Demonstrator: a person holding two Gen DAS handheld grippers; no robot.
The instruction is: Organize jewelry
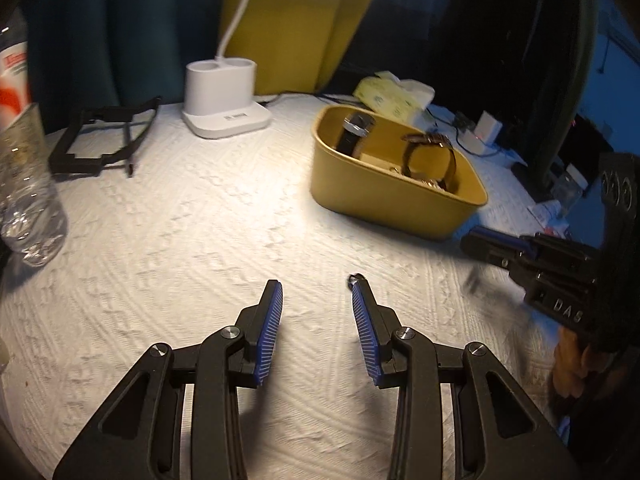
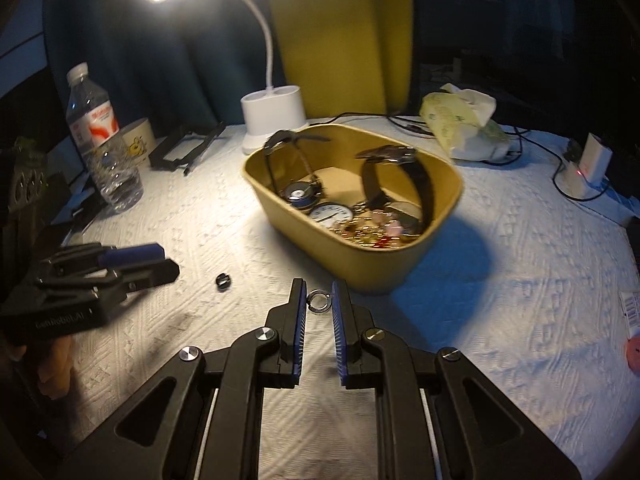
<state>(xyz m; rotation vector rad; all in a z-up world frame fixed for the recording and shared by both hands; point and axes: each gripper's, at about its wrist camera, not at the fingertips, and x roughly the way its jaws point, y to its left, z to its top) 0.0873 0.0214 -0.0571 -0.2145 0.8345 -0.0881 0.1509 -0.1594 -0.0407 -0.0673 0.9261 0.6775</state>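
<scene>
The right gripper pinches a ring. The yellow bin sits close at one o'clock. The left gripper stands half open and empty.

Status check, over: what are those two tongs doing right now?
Right tongs shut on small ring. Left tongs open, empty. Yellow bin just ahead, holding watches. Dark ring loose on cloth.
</scene>
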